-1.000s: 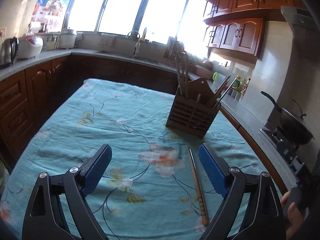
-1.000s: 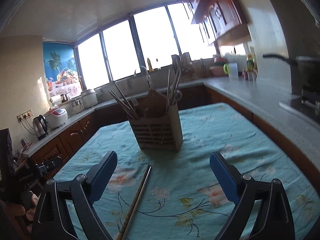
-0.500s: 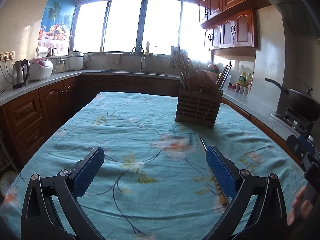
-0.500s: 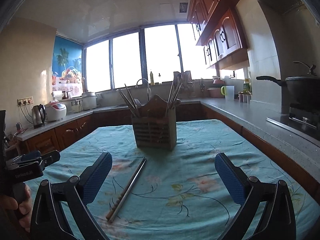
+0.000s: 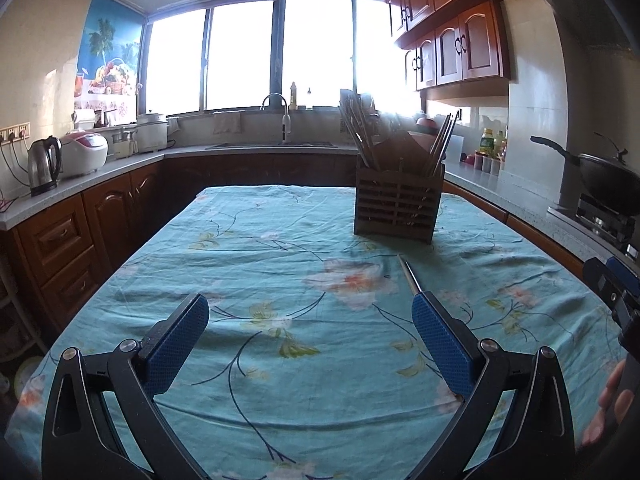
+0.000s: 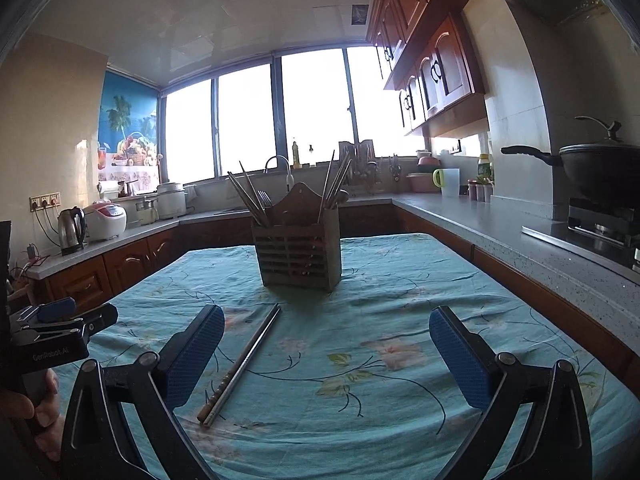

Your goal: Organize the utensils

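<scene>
A pair of chopsticks lies on the teal flowered tablecloth, its far tips pointing at the wooden utensil holder. The holder stands upright mid-table with several chopsticks and a fork in it. My right gripper is open low over the cloth, the chopsticks just inside its left finger. My left gripper is open and empty; the chopsticks run under its right finger, and the holder stands beyond.
Counters wrap the table: a kettle and rice cooker at left, a sink tap at the back, a wok on the stove at right. A hand holds the other gripper at the left edge of the right wrist view.
Both grippers have dropped lower over the table and levelled out, so the views now look more across the room. The left jaws have widened slightly. Chopsticks and holder have stayed put.
</scene>
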